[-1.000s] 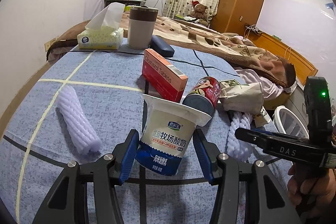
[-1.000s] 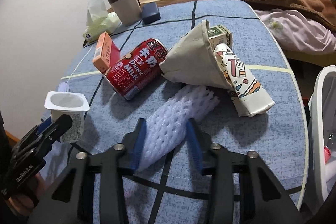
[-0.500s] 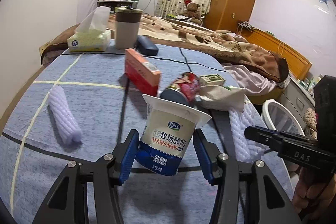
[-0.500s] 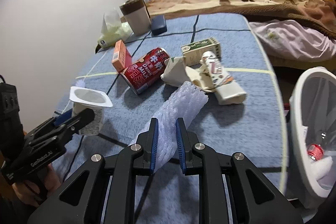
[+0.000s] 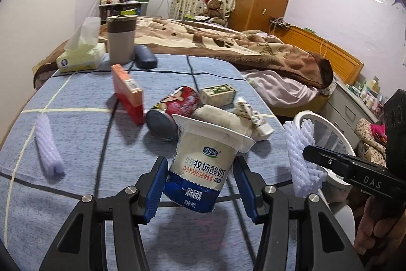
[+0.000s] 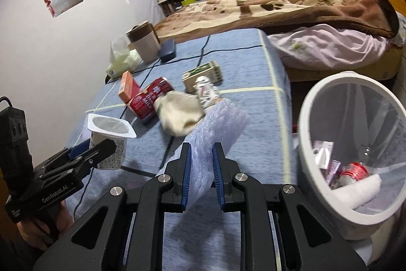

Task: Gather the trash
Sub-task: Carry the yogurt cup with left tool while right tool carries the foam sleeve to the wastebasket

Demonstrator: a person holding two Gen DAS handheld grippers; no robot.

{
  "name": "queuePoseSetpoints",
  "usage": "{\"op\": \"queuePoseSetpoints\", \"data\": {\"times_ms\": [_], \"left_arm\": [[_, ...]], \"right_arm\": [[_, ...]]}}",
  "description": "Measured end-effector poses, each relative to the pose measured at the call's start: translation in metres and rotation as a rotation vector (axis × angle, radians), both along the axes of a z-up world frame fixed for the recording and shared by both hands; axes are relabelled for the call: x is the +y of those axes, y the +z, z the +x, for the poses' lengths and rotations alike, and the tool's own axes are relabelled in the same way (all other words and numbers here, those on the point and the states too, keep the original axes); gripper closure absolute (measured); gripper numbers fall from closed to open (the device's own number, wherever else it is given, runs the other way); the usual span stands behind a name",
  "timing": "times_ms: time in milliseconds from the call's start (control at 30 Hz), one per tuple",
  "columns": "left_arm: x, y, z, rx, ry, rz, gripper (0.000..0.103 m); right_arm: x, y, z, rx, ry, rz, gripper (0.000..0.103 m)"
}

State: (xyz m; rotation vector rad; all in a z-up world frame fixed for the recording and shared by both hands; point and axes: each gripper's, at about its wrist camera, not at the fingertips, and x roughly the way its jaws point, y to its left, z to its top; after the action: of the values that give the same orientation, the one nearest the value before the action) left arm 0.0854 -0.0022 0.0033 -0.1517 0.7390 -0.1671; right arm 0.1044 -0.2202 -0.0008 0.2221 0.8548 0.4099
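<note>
- The left hand-held gripper (image 5: 200, 186) is clamped on the yogurt cup (image 5: 203, 164), low on its sides, so the cup stays upright and clear of the worktop (image 5: 76, 103).
- The right hand-held gripper (image 6: 201, 175) squeezes the soft foam net (image 6: 213, 133) tight, because it squashes easily.
- The white bin (image 6: 308, 118) stands beside the worktop, near the right gripper, ready for both.
- A red can (image 5: 175, 106), a paper bag (image 6: 177, 113) and small boxes lie on the worktop.
</note>
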Motion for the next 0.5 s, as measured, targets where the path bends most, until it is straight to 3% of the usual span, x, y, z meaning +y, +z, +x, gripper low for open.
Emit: {"op": "queuePoseSetpoints", "data": {"times_ms": [500], "left_arm": [[-0.067,0.007,0.018,-0.004,-0.135,0.011,0.050]], "right_arm": [[-0.055,0.001,-0.004,-0.019,-0.124,0.016,0.086]]}}
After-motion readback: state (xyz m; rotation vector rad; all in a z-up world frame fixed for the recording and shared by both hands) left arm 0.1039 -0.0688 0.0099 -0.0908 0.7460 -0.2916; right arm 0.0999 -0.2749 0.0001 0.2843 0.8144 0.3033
